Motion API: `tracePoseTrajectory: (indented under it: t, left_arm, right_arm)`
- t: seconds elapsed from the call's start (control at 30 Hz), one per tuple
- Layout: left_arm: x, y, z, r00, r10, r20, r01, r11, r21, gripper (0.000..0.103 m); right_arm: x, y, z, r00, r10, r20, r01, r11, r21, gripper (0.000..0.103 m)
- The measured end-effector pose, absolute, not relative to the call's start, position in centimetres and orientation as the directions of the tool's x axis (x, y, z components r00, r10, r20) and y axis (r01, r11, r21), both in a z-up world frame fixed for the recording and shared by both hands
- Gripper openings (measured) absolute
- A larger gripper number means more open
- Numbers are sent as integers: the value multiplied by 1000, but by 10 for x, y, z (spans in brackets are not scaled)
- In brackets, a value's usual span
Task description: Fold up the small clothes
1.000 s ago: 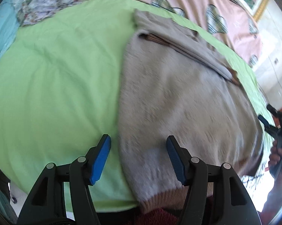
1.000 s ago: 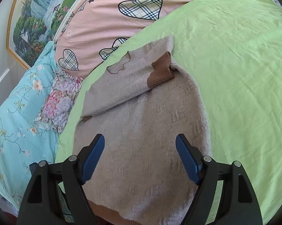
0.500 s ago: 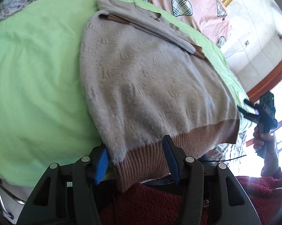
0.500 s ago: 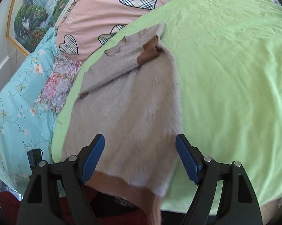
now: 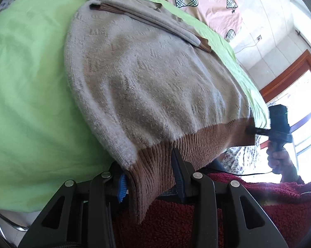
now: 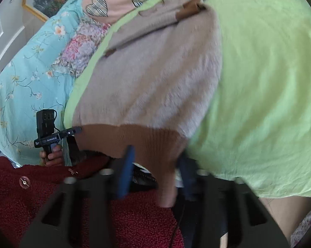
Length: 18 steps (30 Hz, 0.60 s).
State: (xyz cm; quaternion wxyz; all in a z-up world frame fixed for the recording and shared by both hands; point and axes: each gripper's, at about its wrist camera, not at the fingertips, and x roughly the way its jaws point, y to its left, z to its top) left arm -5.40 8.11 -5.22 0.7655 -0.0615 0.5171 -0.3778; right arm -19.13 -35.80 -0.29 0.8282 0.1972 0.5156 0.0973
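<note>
While the sweater lies spread on the green sheet ahead of both tongs, its brown hem hangs over the bed edge; the left tongs, jaws just closing, grasp one hem corner; the right tongs, blurred, have just clenched on the other.

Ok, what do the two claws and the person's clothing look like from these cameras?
Both are black plastic frames with silver screw heads and blue pads: left claw, right claw, the latter blurred. In the other camera's view each shows a black pistol grip with a boxy black camera block on top; white lettering marks the left one's side. A thin black cable trails from each. The person wears a dark red fleecy top with buttons.
</note>
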Motion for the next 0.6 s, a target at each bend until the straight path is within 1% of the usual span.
tracePoseTrajectory:
  t: [0.03, 0.07, 0.3, 0.47, 0.6]
  left_arm:
    - [-54, 81, -51, 192, -632, -750, 514, 716, -472, 17]
    - [-54, 82, -50, 203, -625, -753, 514, 723, -462, 8]
    - [-61, 97, -30, 263, -652, -712, 513, 719, -469, 7]
    - [-66, 109, 2, 326, -691, -645, 517, 702, -490, 6]
    - [-73, 129, 23, 361, -718, -595, 512, 686, -518, 6]
  right_arm:
    - [-190, -360, -9, 447, 369, -815, 58, 897, 438, 8]
    - [-191, -363, -10, 462, 388, -797, 63, 882, 466, 8]
    - [-208, -371, 14, 543, 437, -717, 5, 852, 523, 8]
    - [-210, -367, 36, 610, 513, -604, -90, 803, 590, 8]
    - [-219, -369, 57, 658, 573, -489, -161, 741, 652, 8]
